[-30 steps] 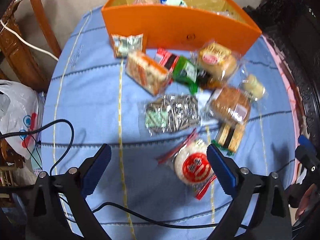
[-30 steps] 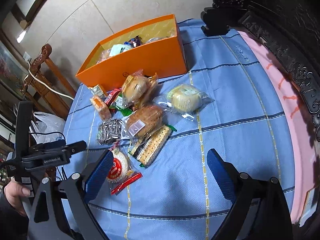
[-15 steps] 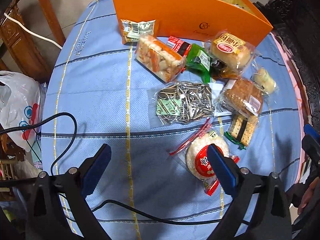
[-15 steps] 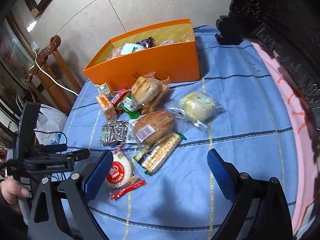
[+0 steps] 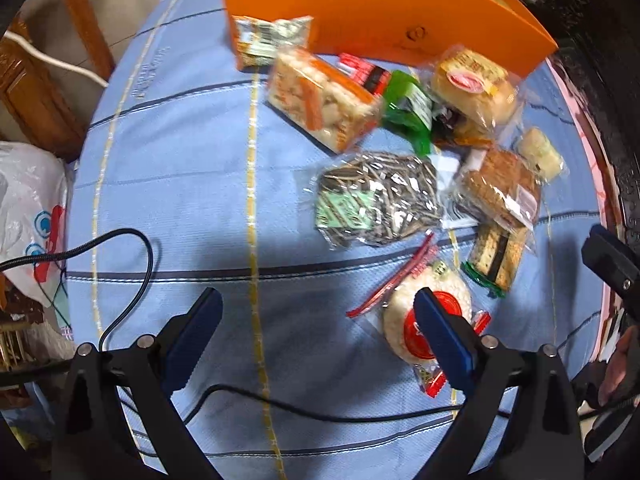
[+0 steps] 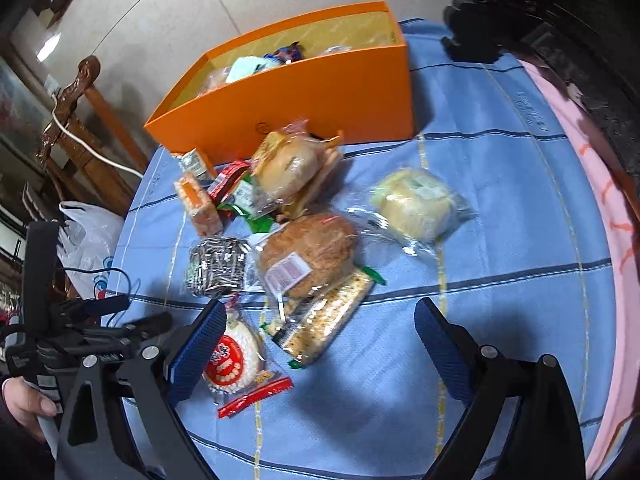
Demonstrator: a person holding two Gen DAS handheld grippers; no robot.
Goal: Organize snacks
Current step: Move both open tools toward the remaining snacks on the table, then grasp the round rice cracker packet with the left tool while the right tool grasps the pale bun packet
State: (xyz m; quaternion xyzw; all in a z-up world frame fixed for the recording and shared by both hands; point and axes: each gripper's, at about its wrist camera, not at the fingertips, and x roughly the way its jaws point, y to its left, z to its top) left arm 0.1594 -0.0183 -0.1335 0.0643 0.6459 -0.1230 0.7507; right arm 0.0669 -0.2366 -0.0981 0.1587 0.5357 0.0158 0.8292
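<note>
The orange box (image 6: 304,92) stands at 12 o'clock on the blue tablecloth (image 6: 500,240) and already holds several wrapped snacks (image 6: 256,66). The loose packets lie in front of it, toward 6 o'clock. The left gripper (image 5: 316,332) and the right gripper (image 6: 316,344) are both wide open and hold nothing; the round rice cracker (image 5: 404,324) lies under the left one's right finger

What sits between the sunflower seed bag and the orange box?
Left wrist view: the orange-striped snack pack lies between sunflower seed bag and orange box.
</note>
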